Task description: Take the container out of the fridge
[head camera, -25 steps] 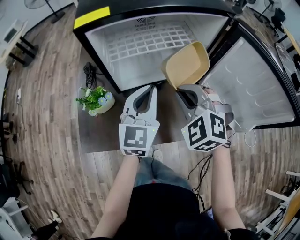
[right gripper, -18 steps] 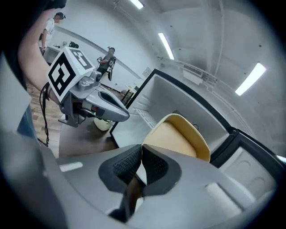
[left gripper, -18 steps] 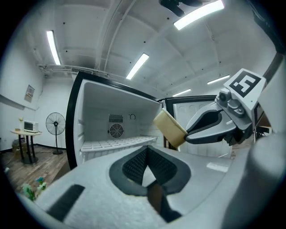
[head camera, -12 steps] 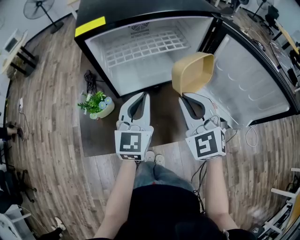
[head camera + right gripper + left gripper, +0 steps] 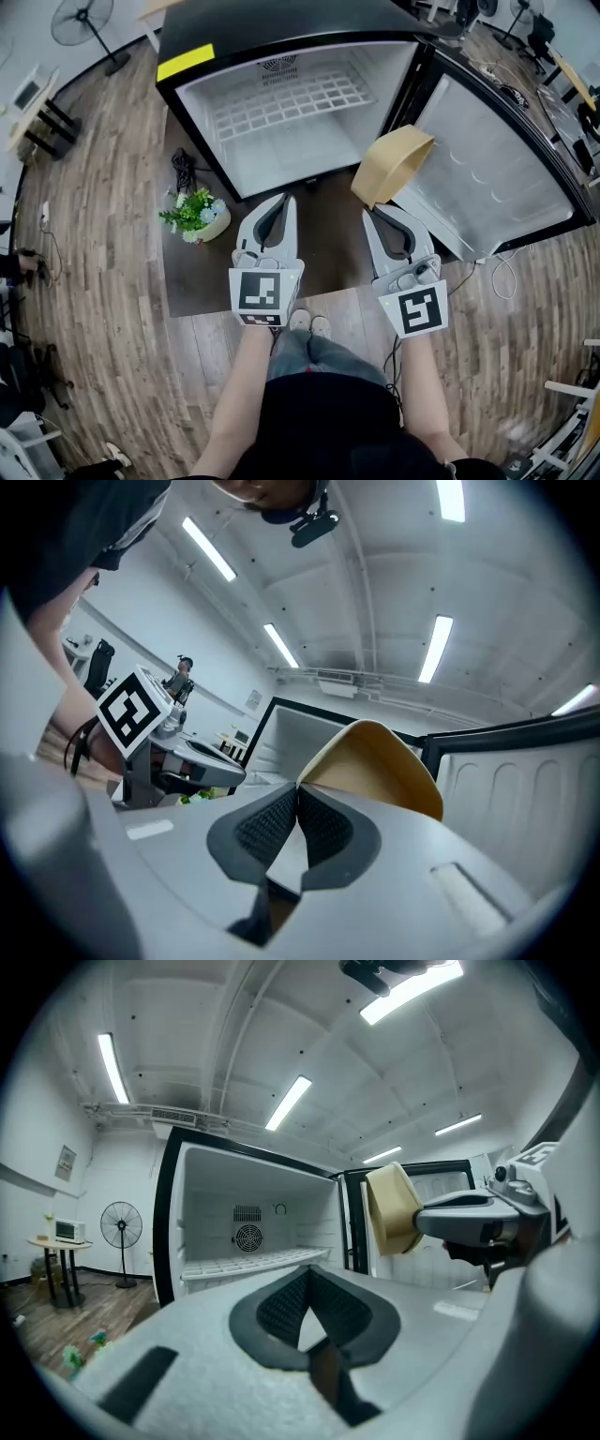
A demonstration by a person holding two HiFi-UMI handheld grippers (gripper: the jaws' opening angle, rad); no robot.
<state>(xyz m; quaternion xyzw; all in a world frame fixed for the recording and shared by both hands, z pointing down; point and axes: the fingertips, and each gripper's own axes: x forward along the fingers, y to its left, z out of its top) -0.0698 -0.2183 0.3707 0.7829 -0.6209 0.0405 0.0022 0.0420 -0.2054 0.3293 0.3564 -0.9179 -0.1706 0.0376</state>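
The black fridge (image 5: 187,66) stands open with a bare white inside and a wire shelf (image 5: 291,98). A tan container (image 5: 394,164) hangs tilted in the air in front of the fridge's opening, outside it. My right gripper (image 5: 376,208) is shut on its rim; in the right gripper view the container (image 5: 380,761) rises just past the closed jaws of the right gripper (image 5: 298,789). My left gripper (image 5: 283,199) is level beside it, shut, with nothing in it. From the left gripper view, the left gripper (image 5: 309,1277) points at the fridge (image 5: 244,1232), with the container (image 5: 394,1208) to its right.
The fridge door (image 5: 497,178) stands swung open to the right, close behind the container. A potted plant (image 5: 197,211) and a coiled cable (image 5: 178,145) lie on the dark mat (image 5: 202,272) to the left. A fan (image 5: 80,23) stands far left on the wood floor.
The container has come back out from the fridge's mouth and shifted right, turning from mouth-up to tilted on its side. Both grippers have drawn back toward the person.
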